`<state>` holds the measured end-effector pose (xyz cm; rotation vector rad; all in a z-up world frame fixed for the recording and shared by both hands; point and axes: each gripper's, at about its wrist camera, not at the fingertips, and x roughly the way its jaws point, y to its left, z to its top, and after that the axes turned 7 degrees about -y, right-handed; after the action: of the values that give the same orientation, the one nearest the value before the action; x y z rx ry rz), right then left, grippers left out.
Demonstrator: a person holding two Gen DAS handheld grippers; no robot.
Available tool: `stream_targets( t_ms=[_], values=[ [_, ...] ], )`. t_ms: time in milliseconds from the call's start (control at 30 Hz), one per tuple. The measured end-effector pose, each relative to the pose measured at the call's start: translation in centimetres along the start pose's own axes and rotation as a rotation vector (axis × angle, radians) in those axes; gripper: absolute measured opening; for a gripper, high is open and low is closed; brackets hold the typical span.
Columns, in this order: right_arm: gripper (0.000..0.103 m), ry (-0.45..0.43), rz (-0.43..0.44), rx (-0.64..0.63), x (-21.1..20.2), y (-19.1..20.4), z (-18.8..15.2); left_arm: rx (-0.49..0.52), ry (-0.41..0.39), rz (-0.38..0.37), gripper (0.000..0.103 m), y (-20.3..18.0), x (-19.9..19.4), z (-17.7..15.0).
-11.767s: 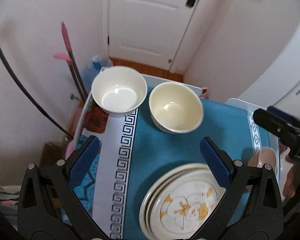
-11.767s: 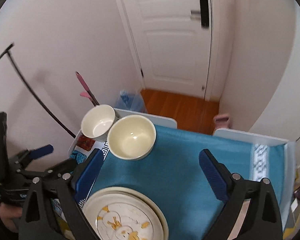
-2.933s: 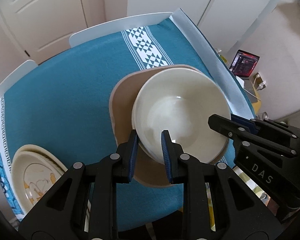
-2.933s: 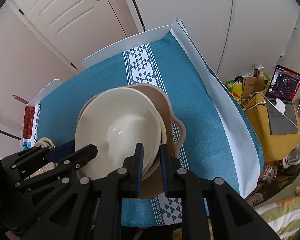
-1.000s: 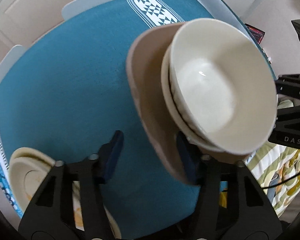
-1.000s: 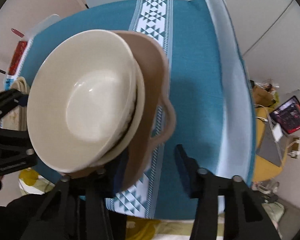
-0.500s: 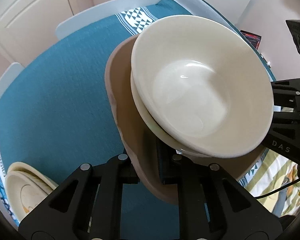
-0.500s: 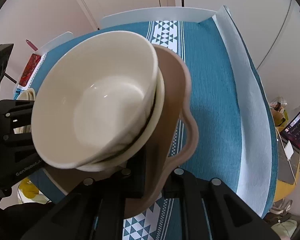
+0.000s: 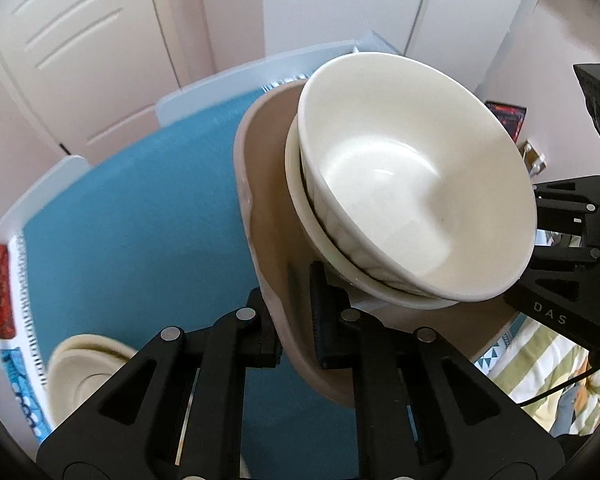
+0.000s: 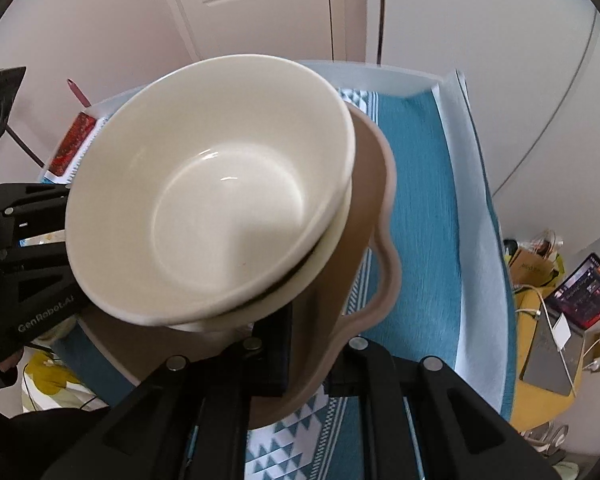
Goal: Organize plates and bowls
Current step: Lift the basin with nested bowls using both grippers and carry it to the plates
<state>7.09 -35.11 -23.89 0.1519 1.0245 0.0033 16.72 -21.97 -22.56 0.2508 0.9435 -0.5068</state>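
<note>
Two grippers on one load: left gripper (image 9: 296, 312) is clamped on the tan plate's (image 9: 268, 184) near rim, two nested bowls (image 9: 412, 184) tilting on it above the teal tabletop (image 9: 140, 216), right gripper (image 10: 304, 356) pinching the opposite edge.

Right tongs (image 10: 306, 350) clamp the tan plate (image 10: 374, 216) carrying two nested bowls (image 10: 208, 208).

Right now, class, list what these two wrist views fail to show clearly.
- Lower bowl: both views, covered by the top bowl.
- Brown plate underside: hidden.
- Stacked plates: left view, blurred, partly behind the left gripper.
- Right gripper outer finger: behind the plate.
</note>
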Motion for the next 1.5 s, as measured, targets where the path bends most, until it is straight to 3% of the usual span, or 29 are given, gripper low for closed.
stream_targets(
  t_ms=[300, 667, 1067, 1500],
  values=[
    [0.011, -0.040, 0.009, -0.082, -4.8, 4.8, 3.6, -0.055, -0.056, 0.049, 0.007, 3.5, -7.2, -0.2],
    [0.011, -0.054, 0.062, -0.173, -4.5, 14.7, 6.1, -0.140, -0.055, 0.122, 0.007, 11.4, -12.6, -4.6],
    [0.011, 0.005, 0.109, -0.227, -1.8, 22.4, 3.1, -0.242, 0.020, 0.139, 0.007, 15.6, -12.4, -11.8],
    [0.011, 0.039, 0.094, -0.171, 1.1, 24.1, -0.8, -0.250, 0.068, 0.124, 0.007, 16.5, -10.3, -16.0]
  ],
)
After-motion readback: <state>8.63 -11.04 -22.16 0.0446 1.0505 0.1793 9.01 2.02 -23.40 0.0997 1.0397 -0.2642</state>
